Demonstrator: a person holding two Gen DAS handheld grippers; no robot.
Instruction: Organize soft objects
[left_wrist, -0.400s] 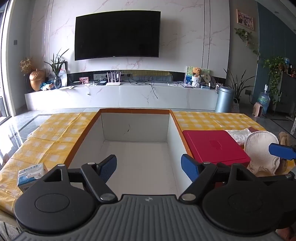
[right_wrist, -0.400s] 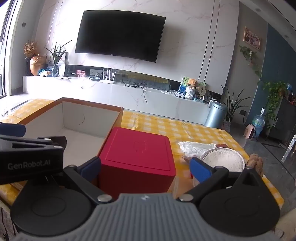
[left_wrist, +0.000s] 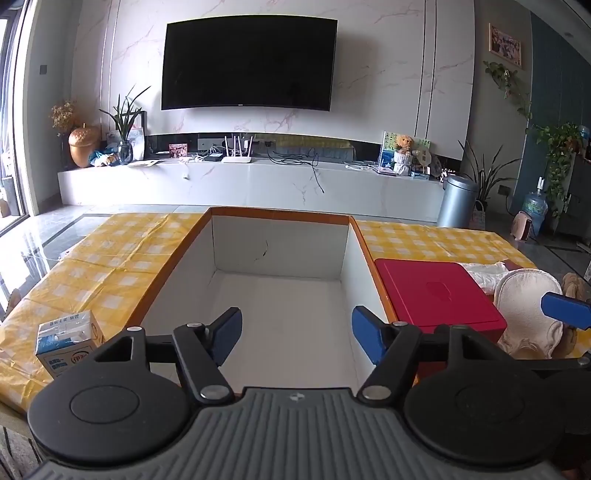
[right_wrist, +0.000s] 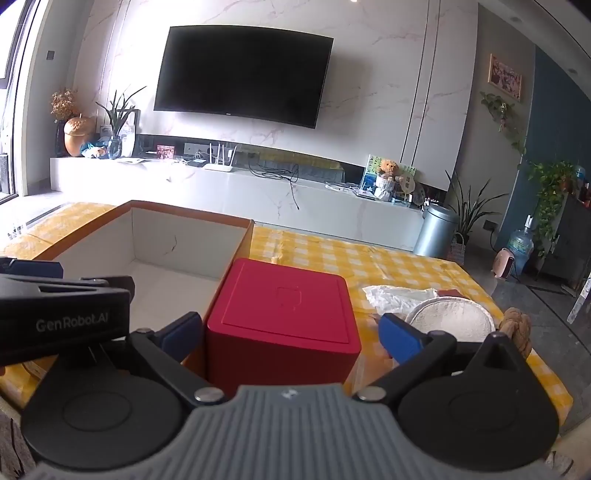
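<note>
A cream soft pad (left_wrist: 526, 295) (right_wrist: 452, 319) lies at the table's right end, with a white crumpled cloth (left_wrist: 482, 271) (right_wrist: 397, 295) behind it and a brown plush toy (right_wrist: 517, 330) beside it. An open white cardboard box with orange rim (left_wrist: 280, 214) (right_wrist: 184, 214) stands in the middle, empty inside. My left gripper (left_wrist: 295, 334) is open and empty over the box's near edge. My right gripper (right_wrist: 288, 336) is open and empty, its jaws either side of a red box (right_wrist: 284, 317) (left_wrist: 436, 295).
A small milk carton (left_wrist: 68, 341) stands at the near left on the yellow checked tablecloth (left_wrist: 110, 266). The red box sits against the cardboard box's right wall. My left gripper body (right_wrist: 62, 314) shows at the left of the right wrist view.
Both grippers have shifted slightly; the right wrist view sits a little lower and closer to the red box. Nothing on the table has moved.
</note>
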